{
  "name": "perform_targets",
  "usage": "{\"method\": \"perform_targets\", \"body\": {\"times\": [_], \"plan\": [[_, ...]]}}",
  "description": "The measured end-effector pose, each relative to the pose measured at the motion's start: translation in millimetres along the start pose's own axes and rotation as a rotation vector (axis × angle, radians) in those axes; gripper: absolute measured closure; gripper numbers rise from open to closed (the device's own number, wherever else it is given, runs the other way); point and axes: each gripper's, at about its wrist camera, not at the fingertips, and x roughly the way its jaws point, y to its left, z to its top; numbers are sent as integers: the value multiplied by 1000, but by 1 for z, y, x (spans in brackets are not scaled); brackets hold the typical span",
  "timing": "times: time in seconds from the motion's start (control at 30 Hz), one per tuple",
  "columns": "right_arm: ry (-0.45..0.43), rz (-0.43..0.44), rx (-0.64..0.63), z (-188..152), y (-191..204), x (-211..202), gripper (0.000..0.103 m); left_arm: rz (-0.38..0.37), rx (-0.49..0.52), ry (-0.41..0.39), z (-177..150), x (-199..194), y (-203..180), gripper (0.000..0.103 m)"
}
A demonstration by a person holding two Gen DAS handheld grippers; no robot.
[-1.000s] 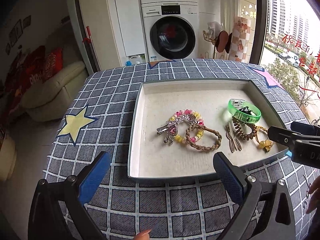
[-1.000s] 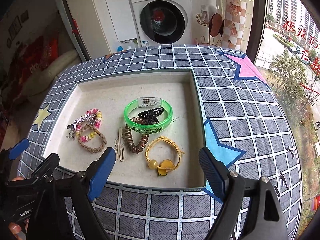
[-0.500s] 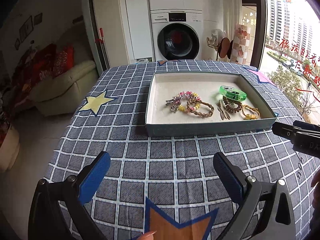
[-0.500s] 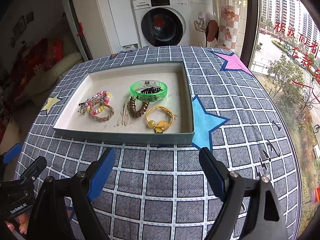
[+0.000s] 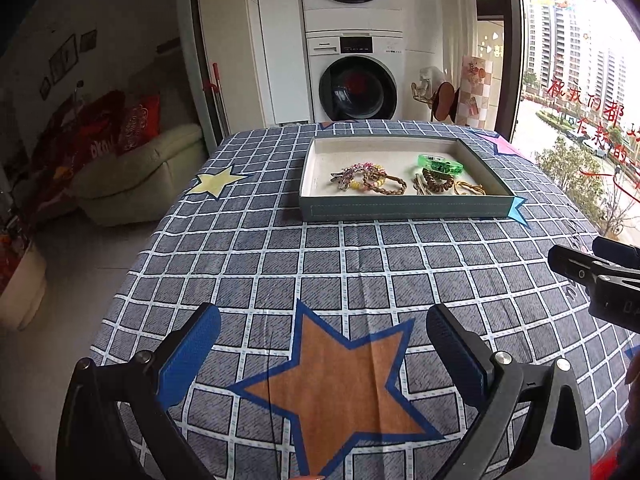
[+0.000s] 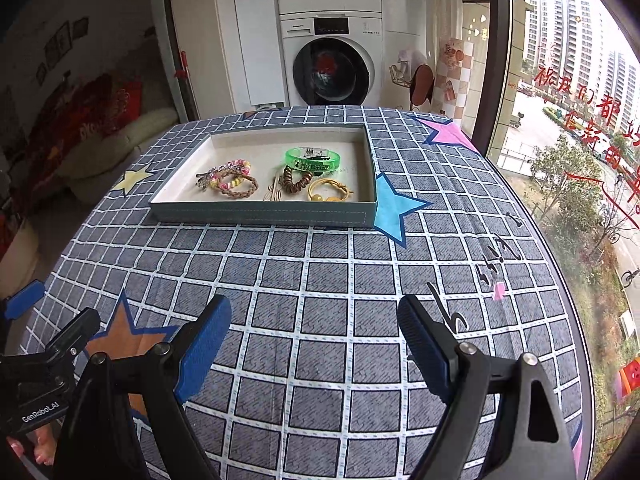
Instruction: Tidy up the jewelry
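A shallow grey-green tray (image 5: 404, 209) (image 6: 264, 216) sits at the far side of the checked tablecloth. In it lie a green bangle (image 5: 440, 164) (image 6: 313, 160), a beaded pink and yellow bracelet (image 5: 370, 178) (image 6: 236, 170), a braided brown band (image 6: 237, 188), a brown coil hair tie (image 5: 437, 184) (image 6: 297, 181), a yellow cord bracelet (image 6: 329, 192) and hairpins (image 6: 274, 192). My left gripper (image 5: 322, 344) is open and empty over the near table. My right gripper (image 6: 314, 332) is open and empty, well short of the tray.
A washing machine (image 5: 354, 80) stands behind the table. A cream sofa (image 5: 132, 176) is at the left and a large window (image 6: 568, 120) at the right. An orange star (image 5: 340, 388) is printed on the cloth under my left gripper.
Both grippers have pulled back from the tray toward the near edge of the table. The tray now looks smaller and farther away. Both stay open and empty.
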Motion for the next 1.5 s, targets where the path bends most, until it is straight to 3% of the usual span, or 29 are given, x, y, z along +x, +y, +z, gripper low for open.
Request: {"method": "perform_targets", "body": {"times": [0.43, 0.9, 1.5], "plan": [[-114, -46, -24, -38, 11, -68, 16, -21, -21, -67, -22, -57, 0, 0], [-168, -30, 30, -57, 9, -119, 15, -21, -49, -150, -31, -105, 11, 0], [-205, -50, 23, -60, 13, -138, 15, 7, -49, -149, -36, -113, 9, 0]]}}
